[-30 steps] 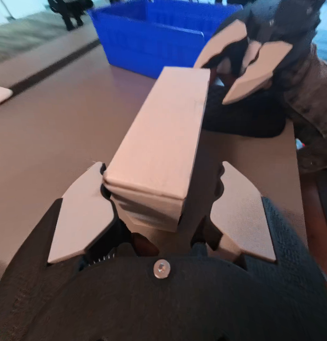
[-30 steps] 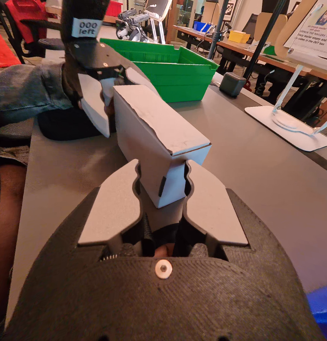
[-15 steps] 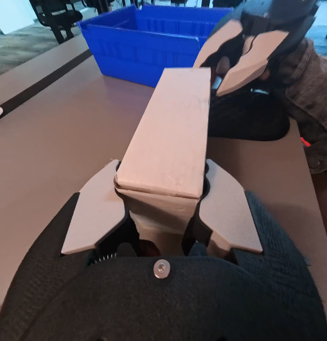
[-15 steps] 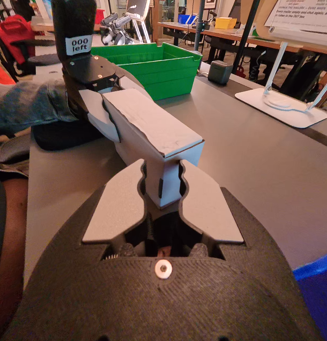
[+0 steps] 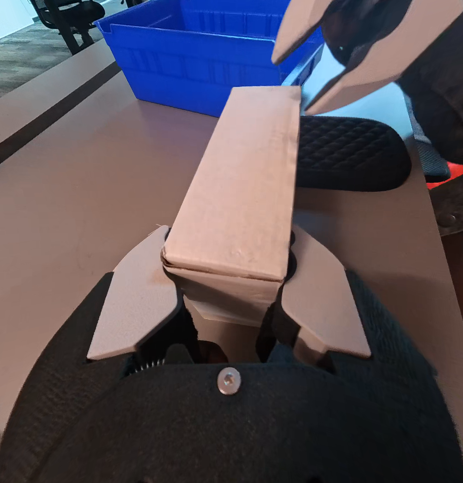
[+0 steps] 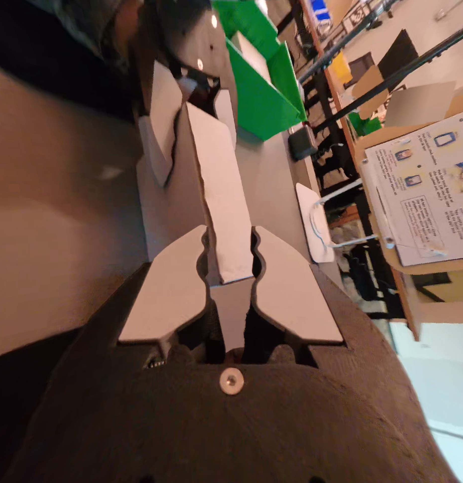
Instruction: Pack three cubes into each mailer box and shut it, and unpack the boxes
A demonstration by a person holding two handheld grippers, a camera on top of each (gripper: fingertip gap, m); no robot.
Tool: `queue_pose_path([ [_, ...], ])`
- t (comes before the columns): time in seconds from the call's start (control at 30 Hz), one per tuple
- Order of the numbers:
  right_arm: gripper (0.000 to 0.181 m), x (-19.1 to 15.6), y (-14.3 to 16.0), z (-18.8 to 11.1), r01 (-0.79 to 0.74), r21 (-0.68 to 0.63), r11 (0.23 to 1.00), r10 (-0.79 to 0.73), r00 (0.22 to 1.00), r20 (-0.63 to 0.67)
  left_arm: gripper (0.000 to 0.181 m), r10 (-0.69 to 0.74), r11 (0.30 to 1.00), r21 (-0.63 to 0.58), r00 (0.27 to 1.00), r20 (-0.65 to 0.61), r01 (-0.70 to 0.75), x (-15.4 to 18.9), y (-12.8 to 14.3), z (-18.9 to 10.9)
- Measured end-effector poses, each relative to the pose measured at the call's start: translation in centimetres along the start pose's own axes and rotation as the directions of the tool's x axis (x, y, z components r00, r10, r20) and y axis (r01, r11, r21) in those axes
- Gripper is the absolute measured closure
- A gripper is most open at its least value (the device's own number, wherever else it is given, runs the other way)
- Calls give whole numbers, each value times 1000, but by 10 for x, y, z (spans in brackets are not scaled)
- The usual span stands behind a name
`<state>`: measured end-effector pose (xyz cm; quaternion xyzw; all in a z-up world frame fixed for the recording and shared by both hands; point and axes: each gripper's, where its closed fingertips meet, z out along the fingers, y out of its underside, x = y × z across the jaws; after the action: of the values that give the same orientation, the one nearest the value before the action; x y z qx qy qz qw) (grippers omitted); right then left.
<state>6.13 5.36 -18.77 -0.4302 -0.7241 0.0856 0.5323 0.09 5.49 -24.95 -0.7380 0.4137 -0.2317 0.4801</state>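
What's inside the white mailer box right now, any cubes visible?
Cannot tell. The mailer box is closed, its lid flat on top, so whatever it holds is hidden. Left gripper clamps one end; right gripper grips the other end. No cubes show anywhere outside it.

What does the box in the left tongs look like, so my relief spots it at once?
Over the brown table, just before the blue bin, a long mailer box runs lengthwise, near end clamped in the left tongs. It is the only pale, closed cardboard carton: the bin is open plastic, the black pad beside it quilted.
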Motion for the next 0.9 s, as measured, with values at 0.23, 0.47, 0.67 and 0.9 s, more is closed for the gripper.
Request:
queue_pose_path([
  [0.23,153,1,-1,5,223,-95,970,-223,975,7,100,8,1000,-5,1000,-20,-9,0,0,0],
  [0.47,152,0,-3,5,329,-138,934,-330,944,18,100,5,1000,-8,1000,-16,-5,-1,1,1],
  [0.67,150,0,-2,5,288,-131,949,-290,957,8,100,11,1000,-12,1000,-15,-11,-1,1,1],
  [0.9,148,4,-10,13,364,-135,922,-373,927,-47,101,35,999,-20,999,-29,-35,0,2,1],
])
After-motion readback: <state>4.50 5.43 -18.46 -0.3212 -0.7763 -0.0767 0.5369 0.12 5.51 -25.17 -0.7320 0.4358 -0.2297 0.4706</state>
